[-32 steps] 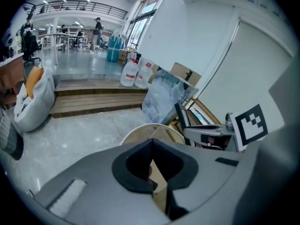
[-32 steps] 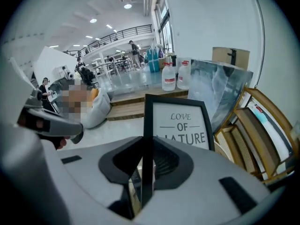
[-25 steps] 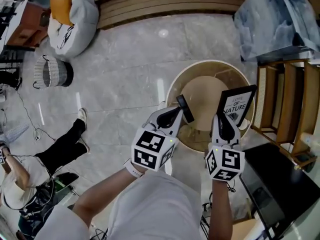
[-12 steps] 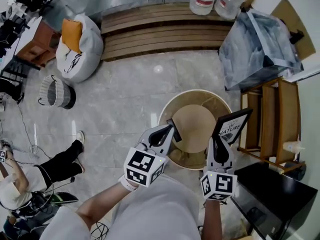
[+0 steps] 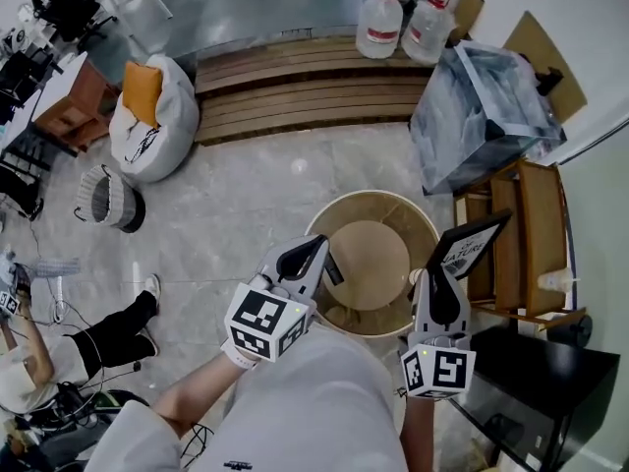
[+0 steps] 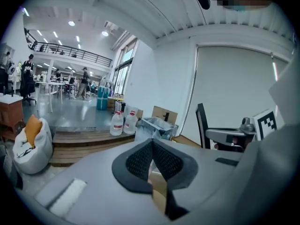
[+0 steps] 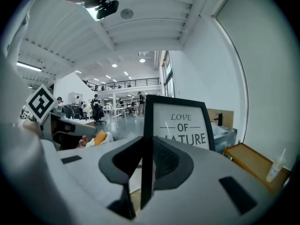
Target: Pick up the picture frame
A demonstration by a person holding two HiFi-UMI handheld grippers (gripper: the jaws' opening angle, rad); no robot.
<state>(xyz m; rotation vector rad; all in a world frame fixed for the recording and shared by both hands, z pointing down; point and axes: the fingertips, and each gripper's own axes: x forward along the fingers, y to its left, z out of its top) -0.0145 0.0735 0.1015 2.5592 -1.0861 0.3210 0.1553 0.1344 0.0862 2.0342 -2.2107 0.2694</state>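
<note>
One picture frame (image 7: 180, 125) — long axis upright

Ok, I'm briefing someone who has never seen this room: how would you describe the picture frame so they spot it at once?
Find the round tan table in the middle of the head view. Just right of it, the right gripper has its jaws shut on a thin black rectangular picture frame. Nothing else nearby shows a white sheet printed LOVE OF NATURE.

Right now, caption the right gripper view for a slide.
Right gripper clamps the black picture frame by its edge; print reads LOVE OF NATURE.
</note>
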